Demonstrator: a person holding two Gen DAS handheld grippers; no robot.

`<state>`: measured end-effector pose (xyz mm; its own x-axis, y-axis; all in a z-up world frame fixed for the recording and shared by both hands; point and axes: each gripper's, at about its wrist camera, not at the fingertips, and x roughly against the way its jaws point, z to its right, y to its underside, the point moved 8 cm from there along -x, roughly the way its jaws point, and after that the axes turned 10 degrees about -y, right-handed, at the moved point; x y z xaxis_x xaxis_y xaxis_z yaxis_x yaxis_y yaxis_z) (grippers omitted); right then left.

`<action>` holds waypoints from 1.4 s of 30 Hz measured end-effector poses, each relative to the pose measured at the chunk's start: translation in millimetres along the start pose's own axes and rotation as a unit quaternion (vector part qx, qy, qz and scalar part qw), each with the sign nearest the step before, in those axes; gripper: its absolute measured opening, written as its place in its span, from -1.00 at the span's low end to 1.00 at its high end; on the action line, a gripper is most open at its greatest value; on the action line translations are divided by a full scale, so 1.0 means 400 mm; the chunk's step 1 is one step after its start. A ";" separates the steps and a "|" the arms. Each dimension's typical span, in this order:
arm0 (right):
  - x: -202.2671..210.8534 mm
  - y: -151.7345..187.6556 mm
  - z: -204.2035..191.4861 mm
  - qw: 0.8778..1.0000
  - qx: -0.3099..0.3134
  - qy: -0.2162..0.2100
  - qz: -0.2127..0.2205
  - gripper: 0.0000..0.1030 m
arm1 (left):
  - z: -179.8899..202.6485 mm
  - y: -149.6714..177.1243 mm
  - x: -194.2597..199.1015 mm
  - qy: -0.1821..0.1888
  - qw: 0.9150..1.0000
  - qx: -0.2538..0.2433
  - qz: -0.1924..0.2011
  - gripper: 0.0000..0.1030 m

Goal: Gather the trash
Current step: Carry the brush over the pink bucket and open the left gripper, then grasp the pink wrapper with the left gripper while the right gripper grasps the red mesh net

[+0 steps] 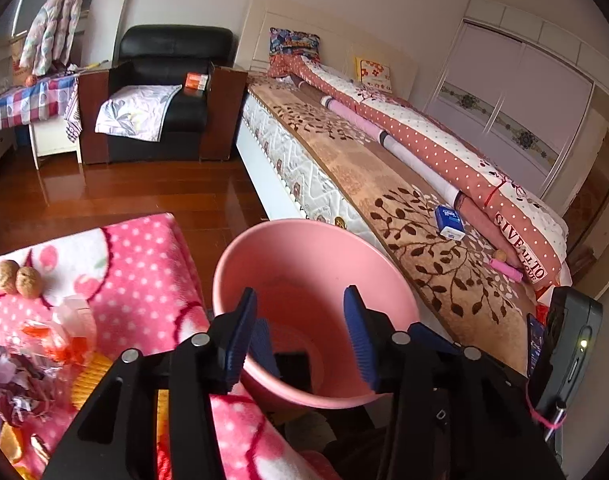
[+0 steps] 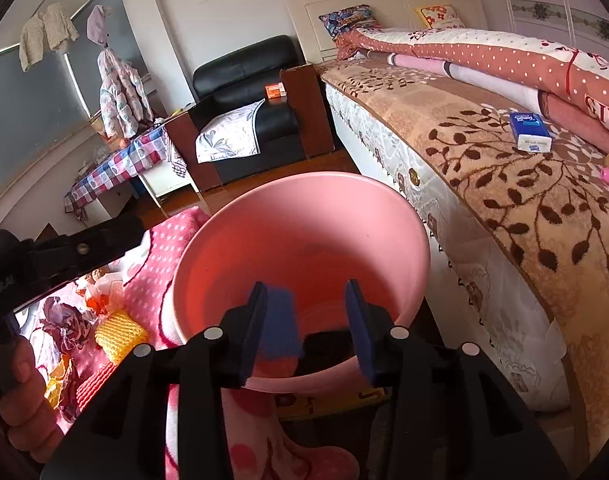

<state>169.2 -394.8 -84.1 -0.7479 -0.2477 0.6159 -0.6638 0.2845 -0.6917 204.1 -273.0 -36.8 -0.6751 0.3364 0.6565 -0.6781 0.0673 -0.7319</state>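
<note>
Left wrist view looks down along the left gripper (image 1: 300,330), whose 2 blue-padded fingers stand well apart over the mouth of 1 pink bin (image 1: 260,248), with nothing between them. Right wrist view shows the right gripper (image 2: 306,324) the same way: 2 fingers parted above the same bin (image 2: 208,248), gripping nothing. Something dark lies at the bin's bottom (image 2: 328,344); what it is cannot be told.

Trash lies just left of the bin on 1 pink polka-dot blanket (image 1: 144,264): 2 walnuts (image 1: 18,280) side by side, 1 clear wrapper with orange print (image 1: 70,332), 1 crumpled purple-and-white wrapper (image 1: 12,384), and 1 yellow foam net (image 2: 120,334). A hand (image 2: 26,404) shows at the lower left edge of the right wrist view, holding the left gripper's handle.

On the bed (image 1: 384,184) to the right of the bin rest 1 blue tissue pack (image 1: 450,222), 1 pink tube (image 1: 506,270) and 1 more walnut (image 1: 500,255) touching it.
</note>
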 end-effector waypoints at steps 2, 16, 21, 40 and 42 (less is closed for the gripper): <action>0.006 -0.001 -0.008 1.000 -0.001 -0.006 0.002 -0.10 | -0.007 -0.002 0.018 -0.002 1.000 -0.001 0.006 -0.09; 0.090 -0.004 -0.099 0.999 0.028 -0.016 0.030 -0.08 | -0.160 0.018 0.215 -0.059 0.997 0.000 0.051 -0.07; 0.110 0.002 -0.145 0.998 0.043 -0.034 0.039 -0.08 | -0.244 0.044 0.288 -0.084 0.994 0.010 0.062 -0.07; 0.058 0.153 -0.351 0.988 0.091 -0.119 -0.042 -0.08 | -0.437 0.310 0.350 -0.146 0.989 0.001 -0.028 -0.07; 0.047 0.168 -0.359 0.987 0.090 -0.123 -0.055 -0.08 | -0.430 0.330 0.319 -0.149 0.988 -0.006 -0.046 -0.07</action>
<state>110.9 -247.2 -64.9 -0.6347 -0.4918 0.5961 -0.7146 0.0798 -0.6950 78.3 -59.8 -81.0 -0.6673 0.0363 0.7439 -0.7385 0.0971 -0.6672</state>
